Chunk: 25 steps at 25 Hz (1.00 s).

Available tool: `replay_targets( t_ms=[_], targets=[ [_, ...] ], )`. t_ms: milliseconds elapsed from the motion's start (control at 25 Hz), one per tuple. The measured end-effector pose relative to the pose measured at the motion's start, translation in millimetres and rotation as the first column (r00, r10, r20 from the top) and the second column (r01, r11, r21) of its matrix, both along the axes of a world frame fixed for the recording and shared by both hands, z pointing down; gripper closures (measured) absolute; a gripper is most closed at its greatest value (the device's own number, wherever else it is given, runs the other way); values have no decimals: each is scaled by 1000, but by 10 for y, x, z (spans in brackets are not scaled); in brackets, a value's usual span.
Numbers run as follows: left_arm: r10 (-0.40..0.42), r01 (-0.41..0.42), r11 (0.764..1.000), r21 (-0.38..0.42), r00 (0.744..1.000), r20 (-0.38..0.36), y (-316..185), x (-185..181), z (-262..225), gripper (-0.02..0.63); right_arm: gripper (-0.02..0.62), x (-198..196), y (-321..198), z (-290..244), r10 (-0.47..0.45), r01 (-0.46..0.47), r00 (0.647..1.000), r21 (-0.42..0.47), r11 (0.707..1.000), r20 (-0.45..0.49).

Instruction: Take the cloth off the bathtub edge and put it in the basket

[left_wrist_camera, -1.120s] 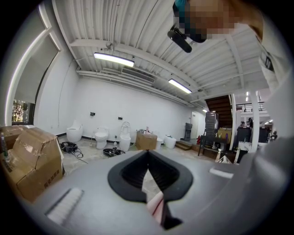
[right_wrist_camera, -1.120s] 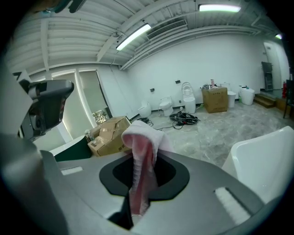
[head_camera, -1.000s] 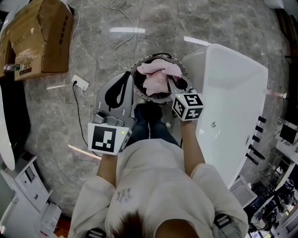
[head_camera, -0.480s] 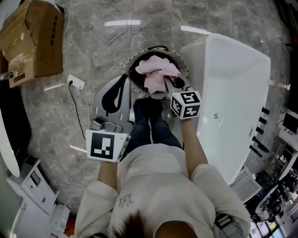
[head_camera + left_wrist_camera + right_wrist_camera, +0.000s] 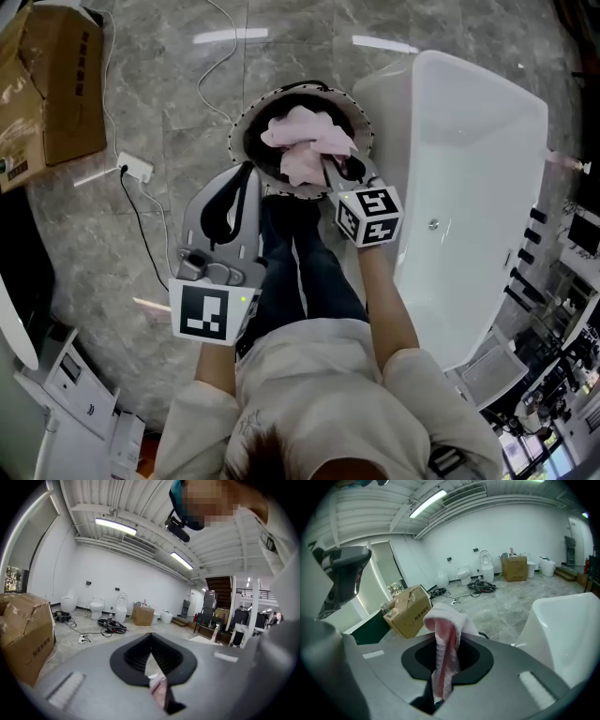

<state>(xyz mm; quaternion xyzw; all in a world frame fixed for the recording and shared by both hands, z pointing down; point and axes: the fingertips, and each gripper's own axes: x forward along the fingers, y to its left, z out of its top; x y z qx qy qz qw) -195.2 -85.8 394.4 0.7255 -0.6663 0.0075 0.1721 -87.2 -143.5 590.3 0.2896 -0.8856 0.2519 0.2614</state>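
Plainly stood at the drop: next to the white bathtub (image 5: 478, 169), over the round dark basket (image 5: 236, 141), with the pink cloth (image 5: 305, 145) off the tub edge and bunched across the basket's mouth; could not tell whether already resting on the bottom. Held the right gripper (image 5: 333, 171) at the near rim, jaws pinched tight on a fold of the cloth, with the rest heaped beyond the tips. Had the left gripper (image 5: 242, 183) just beside the basket, jaws closed together on nothing. Judged it best to sink the bulk well inside the rim before letting go, then to spread the right jaws fully and lift straight up, so as not to snag a corner and drag it back over the edge.
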Motion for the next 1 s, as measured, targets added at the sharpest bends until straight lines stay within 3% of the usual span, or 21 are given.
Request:
replay_targets(
  t_ms=[480,680,880,1000],
  targets=[
    [-42,40,998,-58,999,-34,88,54,721,594,554,64,134,627,-4,3,1000,-18,1000,-23],
    [-39,39,997,-72,999,-10,120,56,1042,592,552,45,64,894,-3,3,999,-10,1000,-34],
    [-68,58,990,-126,995,-78,141,107,1307,592,552,-36,-11,1203,6,-7,999,-31,999,-33],
    [-55,51,991,-121,998,-32,189,61,1432,593,552,-54,-31,1407,-6,4,999,-43,999,-46]
  ],
)
